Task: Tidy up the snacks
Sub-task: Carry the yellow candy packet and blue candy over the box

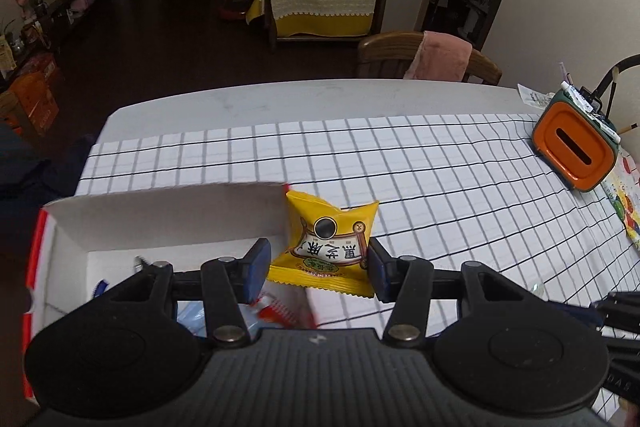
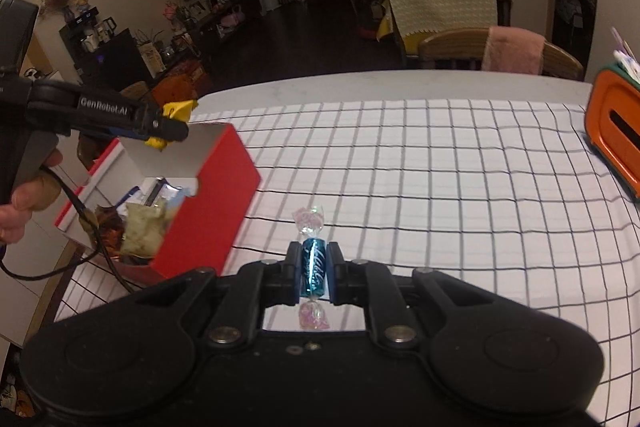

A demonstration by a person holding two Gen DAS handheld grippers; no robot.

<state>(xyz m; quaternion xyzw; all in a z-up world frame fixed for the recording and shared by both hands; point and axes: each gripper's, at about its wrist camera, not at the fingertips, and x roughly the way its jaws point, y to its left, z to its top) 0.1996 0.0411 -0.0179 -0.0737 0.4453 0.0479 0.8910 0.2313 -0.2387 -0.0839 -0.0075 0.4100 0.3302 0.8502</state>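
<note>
Yellow foil fills our left view: the left hand-held gripper (image 1: 318, 267) is clamped on a yellow snack packet (image 1: 332, 243), its blue pads pressing both sides. We read black Chinese characters on a scroll-shaped label, upside down from here, under a black disc. It hangs above the near right corner of the red-and-white box (image 1: 168, 223), which sits at the counter's left edge on the grid-lined cloth (image 1: 440, 167).

Over on the right, our right hand-held gripper (image 2: 314, 269) is closed tight on a blue twist-wrapped candy (image 2: 314, 263), pink twisted ends poking out front and back; white script runs down it, too fine to read. Inside the box we see crinkled wrappers (image 2: 140, 223). "GenRobot.AI" is printed on the left gripper's arm. An orange holder (image 1: 574, 147) stands at the counter's far right edge.
</note>
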